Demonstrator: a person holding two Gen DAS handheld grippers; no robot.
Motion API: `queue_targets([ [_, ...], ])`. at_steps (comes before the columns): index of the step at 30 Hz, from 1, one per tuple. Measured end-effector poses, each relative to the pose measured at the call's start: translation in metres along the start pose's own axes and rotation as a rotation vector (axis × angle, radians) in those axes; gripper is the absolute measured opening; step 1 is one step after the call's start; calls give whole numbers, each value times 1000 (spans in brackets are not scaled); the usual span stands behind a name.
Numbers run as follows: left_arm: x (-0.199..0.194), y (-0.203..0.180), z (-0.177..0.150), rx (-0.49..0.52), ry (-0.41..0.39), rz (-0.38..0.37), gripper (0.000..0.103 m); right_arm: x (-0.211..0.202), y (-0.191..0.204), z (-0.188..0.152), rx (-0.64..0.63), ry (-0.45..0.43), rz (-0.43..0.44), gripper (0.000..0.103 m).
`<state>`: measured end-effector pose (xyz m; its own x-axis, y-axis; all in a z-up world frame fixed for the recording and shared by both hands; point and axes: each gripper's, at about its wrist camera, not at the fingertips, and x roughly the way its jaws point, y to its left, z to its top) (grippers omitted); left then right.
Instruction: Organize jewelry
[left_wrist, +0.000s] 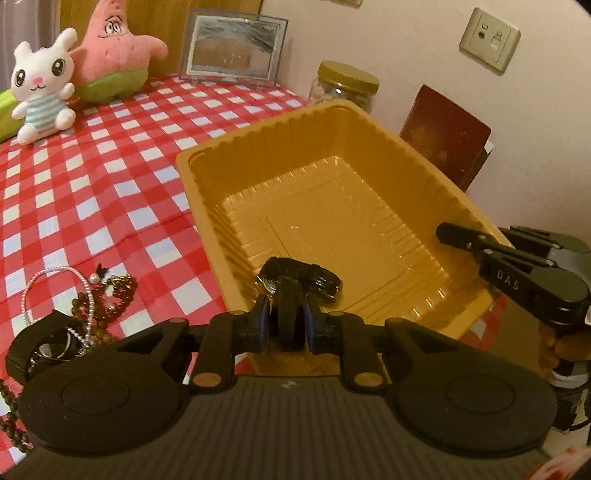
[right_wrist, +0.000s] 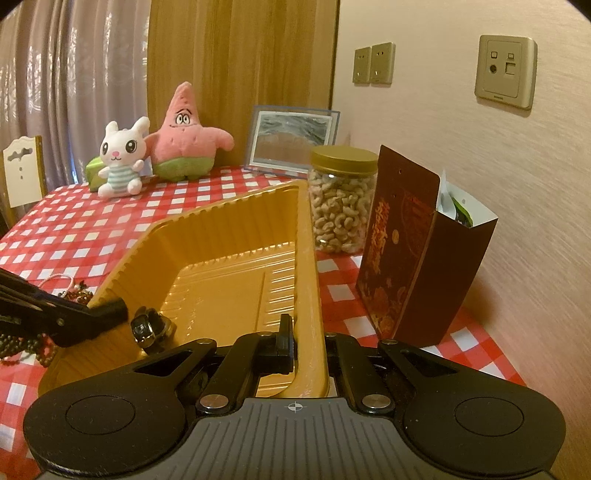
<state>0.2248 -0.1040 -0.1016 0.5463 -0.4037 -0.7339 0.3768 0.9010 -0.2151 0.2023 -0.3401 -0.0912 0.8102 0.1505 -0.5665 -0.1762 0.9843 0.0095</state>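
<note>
Left wrist view sits close behind the left tool (left_wrist: 287, 325), looking steeply down and forward over the near rim of the gold plastic tray (left_wrist: 207, 206), with the right tool (left_wrist: 452, 234) entering from the right edge. Right wrist view rides behind the right tool (right_wrist: 308, 347) at the tray's (right_wrist: 308, 258) right wall, facing along it at a shallower tilt, left tool (right_wrist: 110, 314) at left. Both share the tray, the checkered bench (left_wrist: 92, 192), the rabbit plush (left_wrist: 40, 92), the pink star plush (right_wrist: 184, 136) and the cashew jar (right_wrist: 341, 199).

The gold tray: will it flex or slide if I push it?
The gold tray looks like thin ribbed plastic, so probably light and flexible. It would likely slide on the smooth checked cloth. The right claw pinching its rim probably steadies it.
</note>
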Motion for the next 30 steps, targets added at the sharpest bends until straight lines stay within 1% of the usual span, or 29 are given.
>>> queue_targets([
  [4, 2, 1, 0, -2, 14, -8, 18, 0, 1, 0, -3, 0, 0, 3],
  [7, -3, 3, 1, -13, 6, -12, 18, 0, 2, 0, -4, -1, -3, 3],
  [10, -13, 6, 5, -25, -18, -24, 25, 1, 1, 0, -3, -1, -3, 3],
  [11, -17, 6, 5, -29, -28, -21, 29, 1, 1, 1, -3, -1, -4, 3],
  [13, -27, 12, 5, -44, -57, -18, 30, 2, 0, 1, -3, -1, -6, 3],
  [17, -43, 32, 1, -75, -87, 33, 30, 3, -1, 2, -4, -1, -11, 3],
  [21, -41, 54, -7, -46, -64, 130, 30, 6, -1, 2, 2, -7, -23, 4],
  [25, -33, 72, -11, -28, -40, 181, 30, 9, 2, 2, -3, -8, -28, 4],
  [27, -27, 77, -14, -15, -28, 197, 30, 11, 3, 2, 0, -10, -33, 4],
  [30, -18, 82, -14, 2, -16, 211, 27, 13, 5, 3, 4, -11, -37, 4],
])
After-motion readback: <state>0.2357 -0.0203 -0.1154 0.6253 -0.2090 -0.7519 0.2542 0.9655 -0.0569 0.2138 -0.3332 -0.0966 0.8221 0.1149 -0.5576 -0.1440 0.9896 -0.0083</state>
